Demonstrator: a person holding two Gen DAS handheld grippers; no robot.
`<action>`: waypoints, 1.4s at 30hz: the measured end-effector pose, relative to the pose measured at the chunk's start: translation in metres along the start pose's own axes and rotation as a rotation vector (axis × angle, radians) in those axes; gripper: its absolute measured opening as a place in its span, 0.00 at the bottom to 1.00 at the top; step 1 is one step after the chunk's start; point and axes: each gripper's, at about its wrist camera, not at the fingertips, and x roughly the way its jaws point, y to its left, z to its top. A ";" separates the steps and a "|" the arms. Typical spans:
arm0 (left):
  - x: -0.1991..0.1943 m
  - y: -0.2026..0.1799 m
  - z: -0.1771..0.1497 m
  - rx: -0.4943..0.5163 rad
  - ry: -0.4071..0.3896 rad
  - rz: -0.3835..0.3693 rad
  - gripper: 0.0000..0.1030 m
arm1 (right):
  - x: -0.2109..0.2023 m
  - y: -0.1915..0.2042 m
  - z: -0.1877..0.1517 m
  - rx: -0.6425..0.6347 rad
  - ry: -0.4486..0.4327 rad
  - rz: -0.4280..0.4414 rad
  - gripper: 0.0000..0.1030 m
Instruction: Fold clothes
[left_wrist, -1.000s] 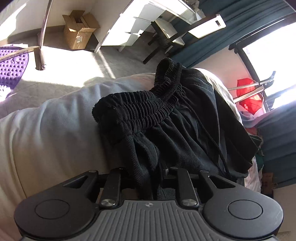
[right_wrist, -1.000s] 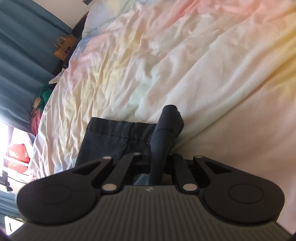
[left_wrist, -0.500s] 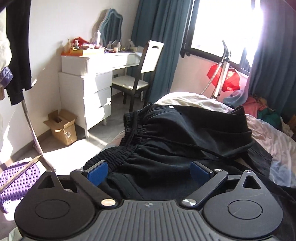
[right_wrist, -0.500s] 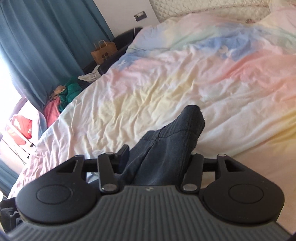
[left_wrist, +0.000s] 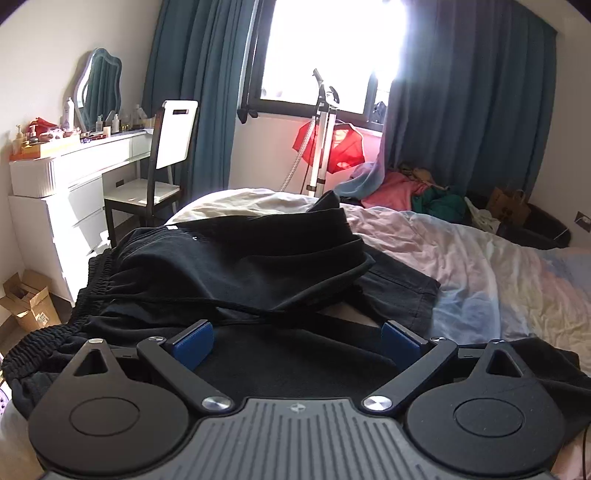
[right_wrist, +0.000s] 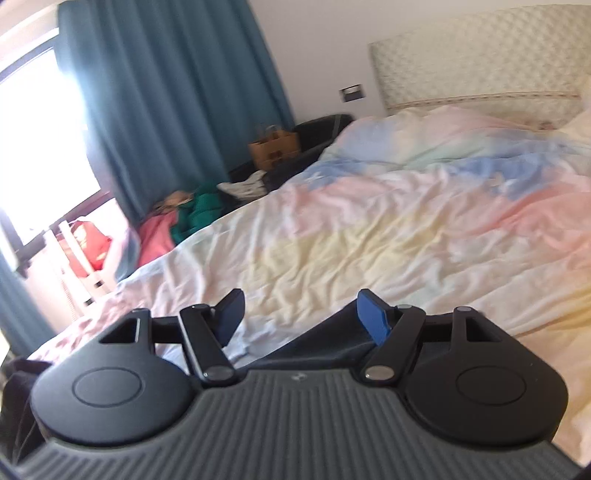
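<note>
- The left gripper (left_wrist: 297, 341) stood spread wide, holding nothing, over black drawstring shorts (left_wrist: 229, 273) on the bed (left_wrist: 498, 280).
- The right gripper (right_wrist: 299, 317) gaped empty above the bed.

daylight floods through the window (left_wrist: 325, 55), blown out to pure white with glare bleeding onto the teal curtains (left_wrist: 469, 110). the black clothes (left_wrist: 236, 266) sink into near-featureless shadow. the right wrist view is softly motion-blurred, its bedsheet (right_wrist: 406, 236) washed pale. fisheye bending curves both views' edges, corners vignetted dark
</note>
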 end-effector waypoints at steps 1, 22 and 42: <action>0.005 -0.008 -0.001 0.016 -0.003 -0.008 0.96 | -0.003 0.010 -0.005 -0.025 0.012 0.043 0.68; 0.063 -0.026 -0.050 0.133 -0.043 -0.058 0.96 | -0.027 0.117 -0.085 -0.298 0.092 0.409 0.68; 0.025 -0.021 -0.040 0.119 -0.104 -0.059 0.98 | -0.026 0.130 -0.106 -0.428 0.077 0.423 0.19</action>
